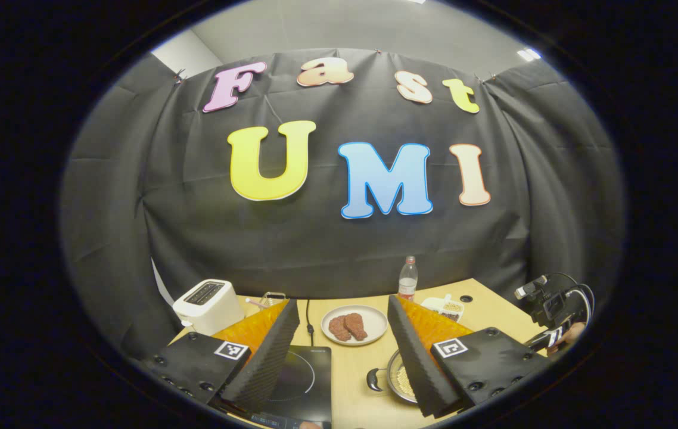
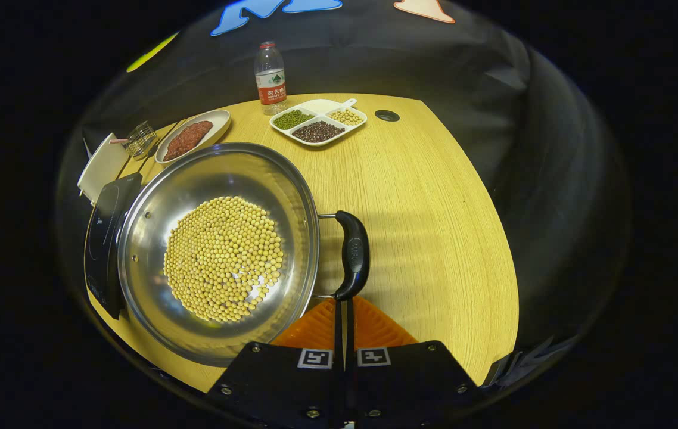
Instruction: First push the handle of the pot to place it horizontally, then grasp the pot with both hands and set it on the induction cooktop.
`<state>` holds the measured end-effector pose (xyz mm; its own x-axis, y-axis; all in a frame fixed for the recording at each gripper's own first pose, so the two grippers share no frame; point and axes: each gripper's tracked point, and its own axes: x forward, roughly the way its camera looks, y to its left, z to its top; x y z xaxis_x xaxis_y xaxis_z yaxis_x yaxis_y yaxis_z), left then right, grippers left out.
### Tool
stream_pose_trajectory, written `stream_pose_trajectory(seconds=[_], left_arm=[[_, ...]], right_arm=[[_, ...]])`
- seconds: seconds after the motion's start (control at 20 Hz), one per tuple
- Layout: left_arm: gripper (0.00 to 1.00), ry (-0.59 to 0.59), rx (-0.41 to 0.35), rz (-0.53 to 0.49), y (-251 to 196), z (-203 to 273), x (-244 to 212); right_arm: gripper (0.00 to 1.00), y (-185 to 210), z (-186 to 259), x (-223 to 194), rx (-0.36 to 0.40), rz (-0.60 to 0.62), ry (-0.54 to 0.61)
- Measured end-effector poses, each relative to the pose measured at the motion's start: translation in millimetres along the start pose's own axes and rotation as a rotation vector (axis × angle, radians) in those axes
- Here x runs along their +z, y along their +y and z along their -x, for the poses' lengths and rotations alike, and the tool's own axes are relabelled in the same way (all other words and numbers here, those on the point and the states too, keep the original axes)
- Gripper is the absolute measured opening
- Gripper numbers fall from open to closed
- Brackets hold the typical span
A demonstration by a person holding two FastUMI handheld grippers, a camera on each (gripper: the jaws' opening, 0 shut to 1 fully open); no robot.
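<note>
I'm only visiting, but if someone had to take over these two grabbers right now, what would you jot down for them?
Right gripper: fingers closed together with nothing between them, tips right at the near end of the pot's black handle.
Left gripper: open, holding nothing, raised above the table.
Pot: steel, holding yellow beans, on the table beside the induction cooktop, not on it.
Done: nothing that can be confirmed; whether the handle has been pushed into place is unclear.
Left: finish pushing the handle, grasp the pot with both grippers, set it on the cooktop.
</note>
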<state>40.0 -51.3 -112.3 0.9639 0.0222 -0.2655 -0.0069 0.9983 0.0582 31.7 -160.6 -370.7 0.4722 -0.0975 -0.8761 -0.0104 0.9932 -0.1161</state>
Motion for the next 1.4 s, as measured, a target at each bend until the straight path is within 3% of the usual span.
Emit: stream_pose_trajectory(seconds=[0.35,0.4,0.45,0.5,0.55,0.6,0.65,0.9,1.0,1.4], left_arm=[[0.95,0.064,-0.037,0.005,-14.8,-13.7,-31.7],[0.95,0.078,-0.046,0.011,-18.5,-16.7,-37.9],[0.96,0.092,-0.058,0.018,-21.5,-19.8,-44.4],[0.96,0.111,-0.072,0.025,-25.8,-22.1,-51.8],[0.97,0.129,-0.089,0.033,-31.2,-24.4,-58.6],[0.97,0.147,-0.104,0.038,-35.7,-27.1,-65.8],[0.95,0.169,-0.118,0.041,-40.3,-29.3,-76.3],[0.99,0.313,-0.191,0.035,-67.3,-42.4,-133.4],[0.95,0.392,-0.190,0.057,-70.4,-48.8,-161.1],[0.98,0.591,-0.155,0.084,-71.2,-85.7,-250.7]], right_arm=[[0.01,-3.1,7.2,4.8,0.010,0.014,-0.048],[0.07,-5.0,13.5,6.4,0.011,0.021,-0.071],[0.16,-7.6,21.2,9.4,0.011,0.021,-0.096],[0.40,-9.2,28.2,11.5,0.011,0.019,-0.120],[0.55,-11.3,38.0,14.9,0.009,0.017,-0.147],[0.80,-12.7,43.8,19.1,0.008,0.011,-0.177],[0.93,-13.7,50.9,23.4,0.010,0.001,-0.209],[0.94,-8.1,66.3,39.6,0.044,-0.067,-0.309],[0.94,-7.5,61.7,40.5,0.051,-0.071,-0.308],[0.94,-4.9,30.7,42.1,0.068,-0.060,-0.265]])
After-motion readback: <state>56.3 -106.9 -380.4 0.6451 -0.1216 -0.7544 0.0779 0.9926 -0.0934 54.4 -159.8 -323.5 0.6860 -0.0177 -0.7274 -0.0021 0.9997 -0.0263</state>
